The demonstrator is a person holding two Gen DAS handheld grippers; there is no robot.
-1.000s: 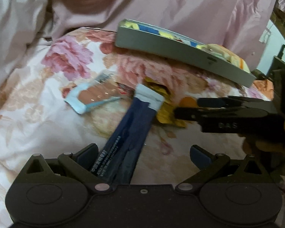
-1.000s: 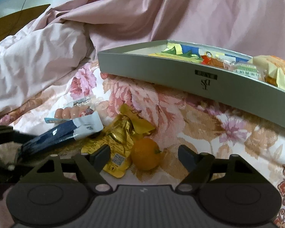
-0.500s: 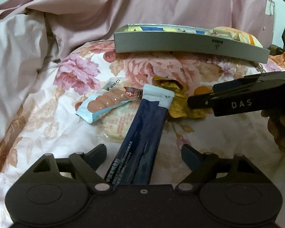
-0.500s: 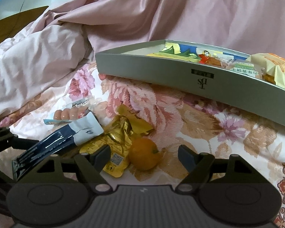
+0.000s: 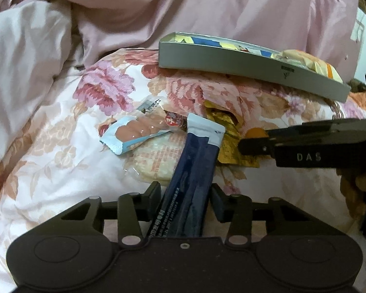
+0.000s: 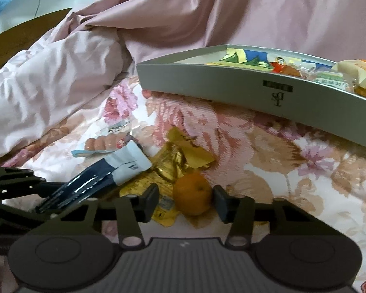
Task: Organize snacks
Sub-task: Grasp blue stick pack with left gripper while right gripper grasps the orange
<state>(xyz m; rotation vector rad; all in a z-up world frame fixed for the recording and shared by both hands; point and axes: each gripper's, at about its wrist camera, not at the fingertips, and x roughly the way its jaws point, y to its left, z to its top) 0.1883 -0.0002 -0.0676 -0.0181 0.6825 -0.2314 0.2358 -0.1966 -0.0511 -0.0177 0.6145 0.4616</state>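
Left wrist view, nearest first: what is the left claw [image 5: 185, 193] doing?

It has just been closing and is now pinching the navy sachet [image 5: 195, 161] at six o'clock, narrow, near the sachet's tail end. The long free end is hanging out front, so it may be swinging or slipping on the way.

And the right claw [image 6: 185, 195]?

Also just closing, half narrowed around the orange [image 6: 192, 196] at six o'clock. One pad is touching it and the other is standing apart, so it is not holding yet. The round fruit could be rolling off toward the gold packet [image 6: 173, 161].

Where is everything going?

Probably the grey tray [image 6: 207, 80] at one o'clock, already carrying snacks.
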